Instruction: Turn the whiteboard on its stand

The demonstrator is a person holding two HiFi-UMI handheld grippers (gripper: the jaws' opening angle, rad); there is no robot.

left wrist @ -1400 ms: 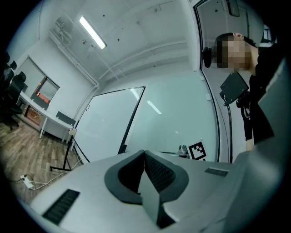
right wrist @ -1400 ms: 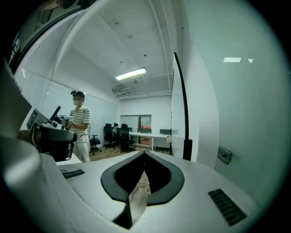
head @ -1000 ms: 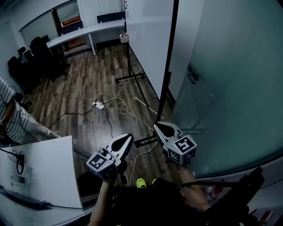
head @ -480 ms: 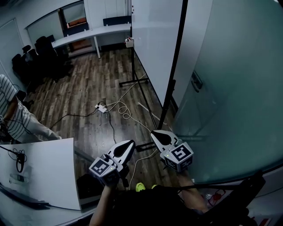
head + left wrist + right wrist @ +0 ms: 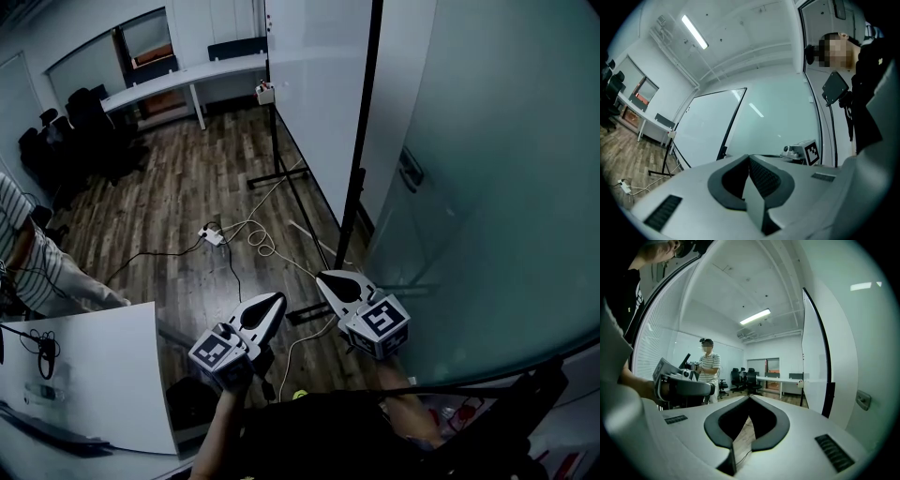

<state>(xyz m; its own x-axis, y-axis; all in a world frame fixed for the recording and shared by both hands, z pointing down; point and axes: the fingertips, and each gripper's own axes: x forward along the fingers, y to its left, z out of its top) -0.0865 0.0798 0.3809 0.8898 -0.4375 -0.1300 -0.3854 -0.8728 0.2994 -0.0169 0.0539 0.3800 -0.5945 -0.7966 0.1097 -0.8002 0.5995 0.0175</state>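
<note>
The whiteboard point(image 5: 314, 89) stands on its black stand point(image 5: 358, 159) ahead of me, seen nearly edge-on, beside a frosted glass wall point(image 5: 487, 187). In the left gripper view the whiteboard point(image 5: 710, 124) rises just beyond the jaws. My left gripper point(image 5: 273, 299) is held low in front of me, shut, with nothing in it. My right gripper point(image 5: 327, 278) sits beside it, also shut and empty, a short way before the stand's lower post. Neither touches the board. The right gripper view shows the whiteboard's point(image 5: 813, 357) black edge to the right.
The stand's black foot bars point(image 5: 277, 169) lie on the wood floor. A power strip with cables point(image 5: 213, 234) trails across the floor. A white table point(image 5: 89, 375) is at lower left, beside a person in a striped shirt point(image 5: 19, 248). Office chairs point(image 5: 84, 122) and a long desk point(image 5: 187, 73) stand at the back.
Both grippers stay shut and drift slightly down and left in the head view. The view itself sways a little; the whiteboard has not turned.
</note>
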